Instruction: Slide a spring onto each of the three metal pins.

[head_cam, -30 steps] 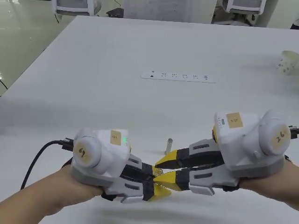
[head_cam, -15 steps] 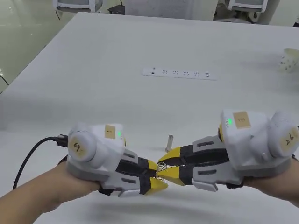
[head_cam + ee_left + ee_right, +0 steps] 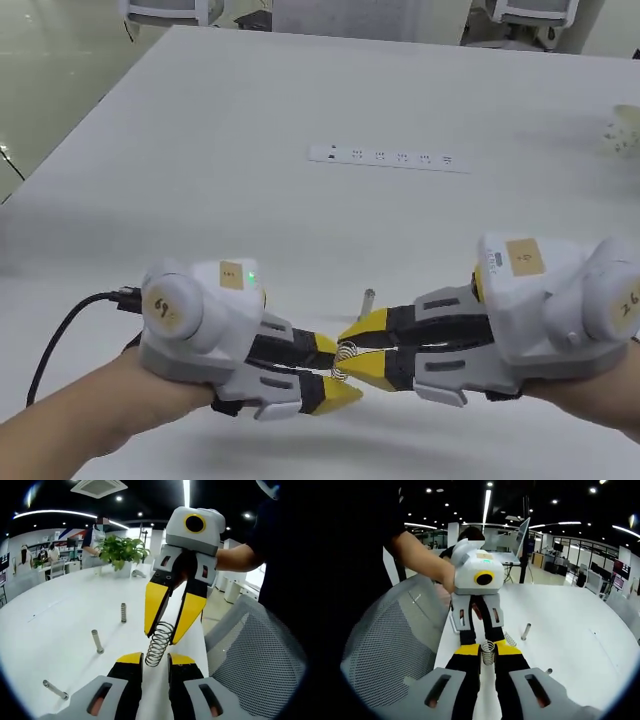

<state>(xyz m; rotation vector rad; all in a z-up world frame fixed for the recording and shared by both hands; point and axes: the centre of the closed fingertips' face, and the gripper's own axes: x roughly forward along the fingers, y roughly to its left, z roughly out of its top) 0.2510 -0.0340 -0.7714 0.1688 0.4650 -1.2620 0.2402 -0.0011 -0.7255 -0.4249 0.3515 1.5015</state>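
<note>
White workbench, a power strip (image 3: pixel 390 157) across its middle. In the head view the left gripper (image 3: pixel 338 370) and right gripper (image 3: pixel 352 362) meet tip to tip low over the table, with a spring (image 3: pixel 347 352) between them. Against 1 second ago, the 2 grippers have eased slightly apart and levelled, and the spring shows more plainly in the gap. This looks like a hand-over or re-grip before threading, with no pin reached yet. 1 upright pin (image 3: pixel 369 300) stands just behind the tips. Both hands hold their grippers nearly flat, pointing inward at each other.

Left gripper view: the spring (image 3: pixel 159 644) runs from between this gripper's own jaws up into the right gripper's yellow tips, which close in a V on its far end. The left jaws stand narrowly apart on either side of its near end; whether they pinch it cannot be told. Beyond, a far pin (image 3: pixel 123 612) looks coiled, perhaps already fitted. A bare pin (image 3: pixel 96 641) stands upright, and a lying pin (image 3: pixel 55 690) rests flat.

Right gripper view: its own jaws are squeezed to the spring's width, the coil seen end-on. A loose spring (image 3: pixel 510 639) lies just beside them.
</note>
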